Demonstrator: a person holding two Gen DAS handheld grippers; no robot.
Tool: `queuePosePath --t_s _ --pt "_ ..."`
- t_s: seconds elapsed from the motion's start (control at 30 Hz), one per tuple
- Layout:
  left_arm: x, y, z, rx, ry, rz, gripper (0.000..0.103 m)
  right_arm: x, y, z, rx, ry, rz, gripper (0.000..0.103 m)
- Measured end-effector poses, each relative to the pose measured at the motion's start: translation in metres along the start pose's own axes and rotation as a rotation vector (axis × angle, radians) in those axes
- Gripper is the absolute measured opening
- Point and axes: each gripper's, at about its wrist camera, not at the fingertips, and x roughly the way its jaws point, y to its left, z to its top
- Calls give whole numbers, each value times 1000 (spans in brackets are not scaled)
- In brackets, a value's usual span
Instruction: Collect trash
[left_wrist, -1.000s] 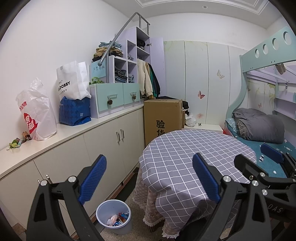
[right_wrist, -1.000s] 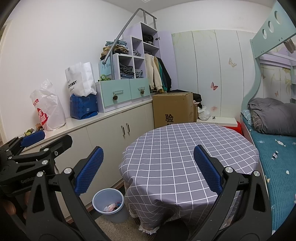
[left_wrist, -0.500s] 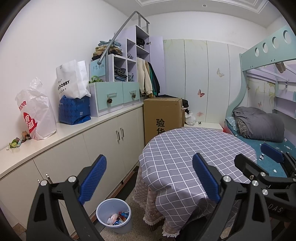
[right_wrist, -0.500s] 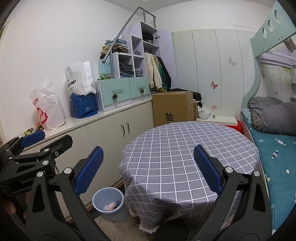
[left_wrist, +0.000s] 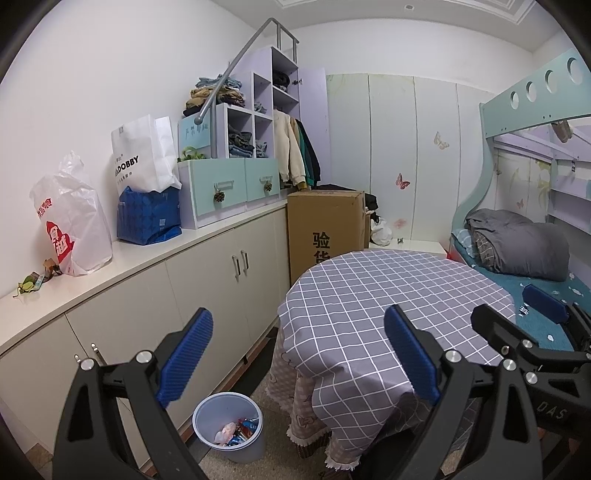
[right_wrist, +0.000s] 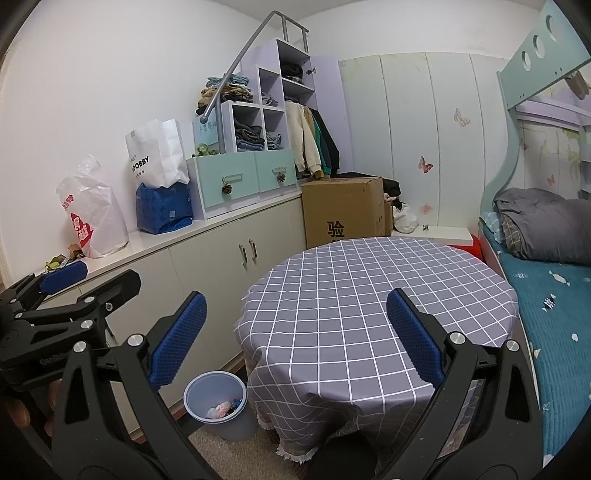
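Bedroom scene matched the earlier frames almost exactly. Checked tabletop (right_wrist: 376, 295) stayed bare; trash bin (left_wrist: 229, 428) remained on the floor at its near left. Left gripper (left_wrist: 299, 354) and right gripper (right_wrist: 295, 336) kept fingers spread, holding nothing, both barely shifted.

Ahead of my left gripper (left_wrist: 299, 354) stands the round surface (left_wrist: 388, 295). Below and left of it, the trash bin (left_wrist: 229, 432) sits on the floor against the cabinet (left_wrist: 207, 280). Behind the surface stands a cardboard box (left_wrist: 327, 225); the bed (right_wrist: 554, 295) lies right of my right gripper (right_wrist: 295, 338).
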Motion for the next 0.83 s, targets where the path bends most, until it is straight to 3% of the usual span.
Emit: queuePosePath --t_s 0.53,0.83 --pt "45 2 1 29 65 24 92 44 -21 -5 53 55 5 96" --pt "111 -14 0 29 156 51 92 98 -54 -16 103 134 -14 96"
